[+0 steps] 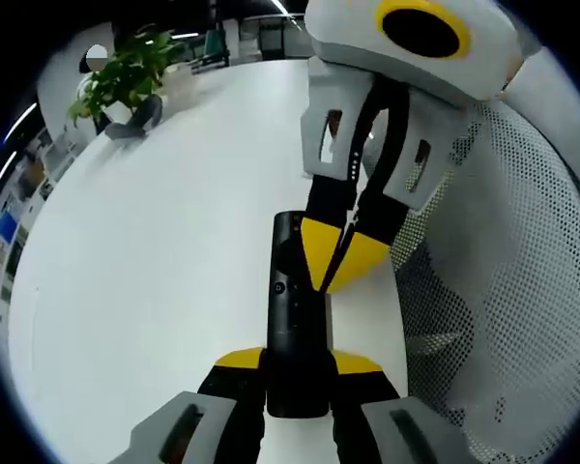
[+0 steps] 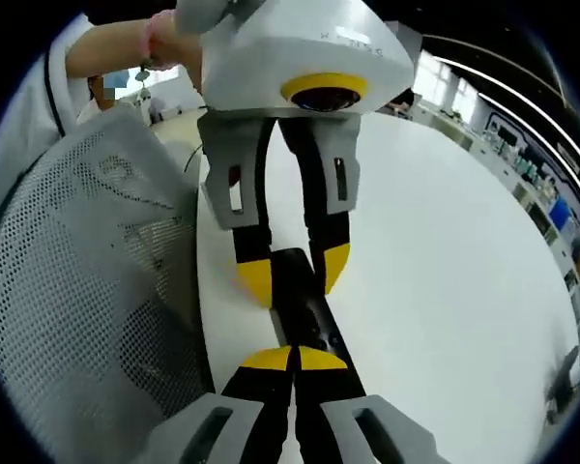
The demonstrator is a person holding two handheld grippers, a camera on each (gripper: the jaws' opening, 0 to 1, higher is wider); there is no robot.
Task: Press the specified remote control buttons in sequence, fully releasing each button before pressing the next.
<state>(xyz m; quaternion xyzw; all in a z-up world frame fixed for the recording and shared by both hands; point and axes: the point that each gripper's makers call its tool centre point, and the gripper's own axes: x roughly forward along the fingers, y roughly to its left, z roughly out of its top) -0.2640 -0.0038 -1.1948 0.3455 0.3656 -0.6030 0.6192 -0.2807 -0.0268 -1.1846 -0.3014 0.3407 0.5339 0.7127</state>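
A black remote control lies lengthwise on the white table. My left gripper is shut on its near end, one yellow fingertip on each side. My right gripper comes in from the upper right, shut, with its joined yellow tips resting on the remote's top face near the small buttons. In the right gripper view the right gripper is shut with its tips against the remote, and the left gripper clasps the far end from above.
A white mesh chair back stands close along the table edge, also seen as the mesh. A potted plant sits at the far corner. A person's hand holds the left gripper. Open table surface spreads to the side.
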